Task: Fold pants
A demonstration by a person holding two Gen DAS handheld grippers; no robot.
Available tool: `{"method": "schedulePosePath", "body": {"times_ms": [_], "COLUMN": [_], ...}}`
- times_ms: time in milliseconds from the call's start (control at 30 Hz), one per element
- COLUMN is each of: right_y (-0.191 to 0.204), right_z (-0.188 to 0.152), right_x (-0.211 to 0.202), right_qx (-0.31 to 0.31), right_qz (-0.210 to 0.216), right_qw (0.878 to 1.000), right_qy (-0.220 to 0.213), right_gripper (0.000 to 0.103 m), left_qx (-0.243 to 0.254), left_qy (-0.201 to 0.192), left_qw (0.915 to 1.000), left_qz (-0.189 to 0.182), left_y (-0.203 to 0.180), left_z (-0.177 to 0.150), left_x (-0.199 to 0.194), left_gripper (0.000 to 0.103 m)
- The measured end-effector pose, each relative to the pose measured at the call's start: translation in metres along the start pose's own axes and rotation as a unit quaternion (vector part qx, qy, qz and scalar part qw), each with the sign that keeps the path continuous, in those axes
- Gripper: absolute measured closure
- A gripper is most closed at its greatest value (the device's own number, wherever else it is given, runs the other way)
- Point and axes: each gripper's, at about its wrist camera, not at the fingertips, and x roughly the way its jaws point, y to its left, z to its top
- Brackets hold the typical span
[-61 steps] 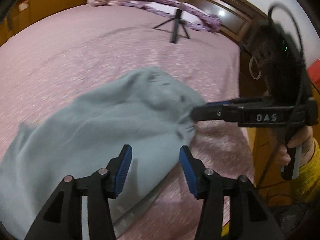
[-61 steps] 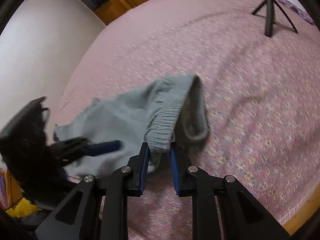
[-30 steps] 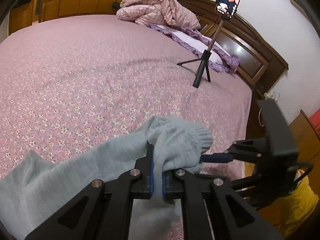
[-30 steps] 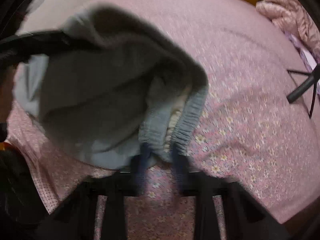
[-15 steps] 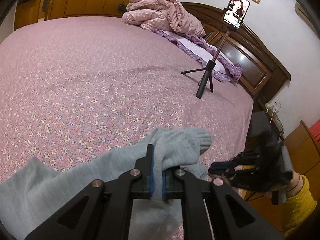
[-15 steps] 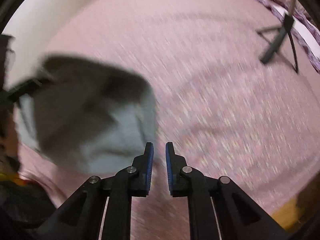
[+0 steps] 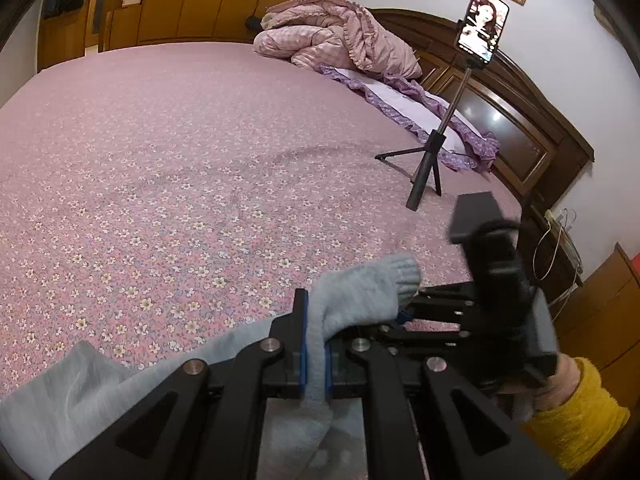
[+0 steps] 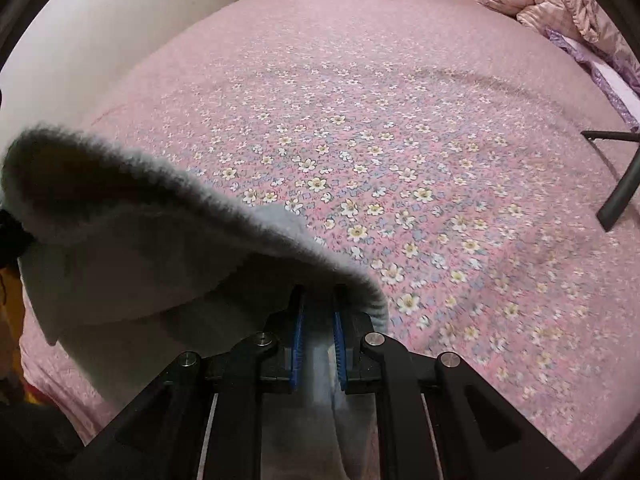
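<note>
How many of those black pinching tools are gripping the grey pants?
2. The left tool pinches the grey pants near the ribbed edge; the right tool grips another part of that edge, close beside it.

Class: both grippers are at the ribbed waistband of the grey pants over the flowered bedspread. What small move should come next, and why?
Probably draw the two grippers apart. The left gripper and right gripper each pinch the waistband close together, so the grey pants hang bunched and sagging above the bedspread. Spreading should pull the waistband straight for laying flat.
</note>
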Motion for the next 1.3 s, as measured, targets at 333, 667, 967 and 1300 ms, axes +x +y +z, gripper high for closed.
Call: {"method": "schedulePosePath", "body": {"times_ms": [333, 667, 967, 1300], "right_y": [-0.007, -0.009, 0.016, 0.007], "right_z": [-0.017, -0.026, -0.03, -0.023], "right_x": [0.03, 0.017, 0.028, 0.03], "right_qx": [-0.023, -0.009, -0.056, -0.051], "right_qz": [0.035, 0.054, -0.016, -0.05], "right_qw": [0.999, 0.997, 0.997, 0.996], "right_qy": [-0.017, -0.051, -0.047, -0.05], "right_gripper": [0.071, 0.072, 0.08, 0.081], "left_qx": [0.002, 0.003, 0.001, -0.011], "left_qy": [0.008, 0.008, 0.004, -0.011], "left_qw": [1.0, 1.0, 1.0, 0.9995], "left_qz": [-0.004, -0.001, 0.0, -0.029], "left_y": [-0.001, -0.001, 0.0, -0.002], "left_z": [0.001, 0.001, -0.002, -0.001], "left_x": [0.01, 0.011, 0.007, -0.009], "left_gripper": [0.097, 0.097, 0.097, 0.097]}}
